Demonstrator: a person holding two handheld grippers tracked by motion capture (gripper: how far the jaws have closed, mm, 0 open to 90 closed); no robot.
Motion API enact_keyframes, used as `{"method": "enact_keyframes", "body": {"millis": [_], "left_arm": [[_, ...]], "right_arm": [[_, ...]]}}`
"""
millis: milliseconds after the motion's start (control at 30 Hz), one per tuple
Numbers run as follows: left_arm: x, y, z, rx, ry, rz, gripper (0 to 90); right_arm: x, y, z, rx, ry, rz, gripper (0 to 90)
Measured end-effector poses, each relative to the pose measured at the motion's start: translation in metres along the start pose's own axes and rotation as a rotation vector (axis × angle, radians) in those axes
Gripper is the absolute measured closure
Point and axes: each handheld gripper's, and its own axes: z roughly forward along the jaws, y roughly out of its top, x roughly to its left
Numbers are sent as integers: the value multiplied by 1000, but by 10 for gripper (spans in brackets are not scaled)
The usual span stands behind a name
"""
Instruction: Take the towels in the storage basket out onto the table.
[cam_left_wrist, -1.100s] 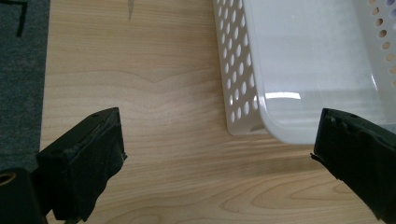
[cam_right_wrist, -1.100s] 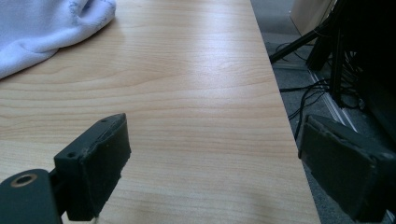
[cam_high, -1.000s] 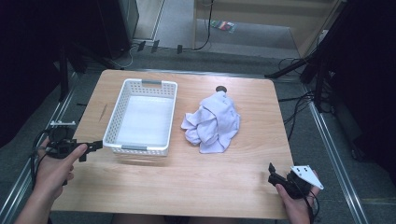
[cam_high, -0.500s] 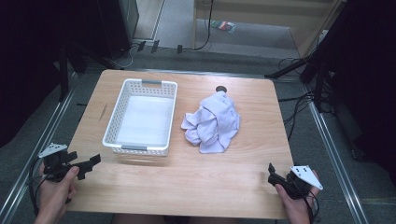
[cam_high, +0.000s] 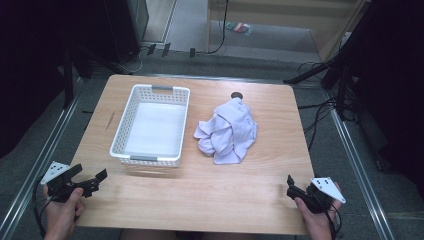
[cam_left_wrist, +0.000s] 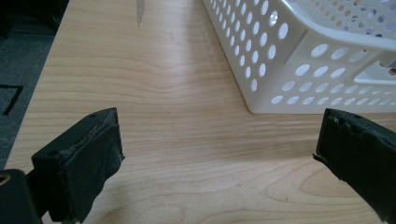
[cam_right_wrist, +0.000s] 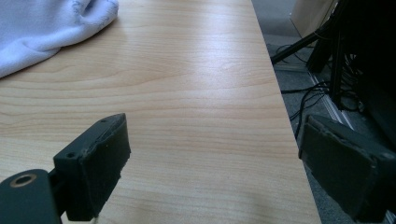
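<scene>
One white perforated basket sits on the desk, and one crumpled white cloth lies just beside it, at its right. Two grippers in play: the left gripper hovers at the near left corner, jaws wide, nothing between them. The right gripper sits over the near right edge, jaws wide too, empty, cloth well ahead.
</scene>
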Motion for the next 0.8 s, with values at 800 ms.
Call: {"method": "enact_keyframes", "body": {"millis": [800], "left_arm": [[-11,-6,11,42,69,41,13]], "right_arm": [[0,0,0,9,-5,1,88]]}}
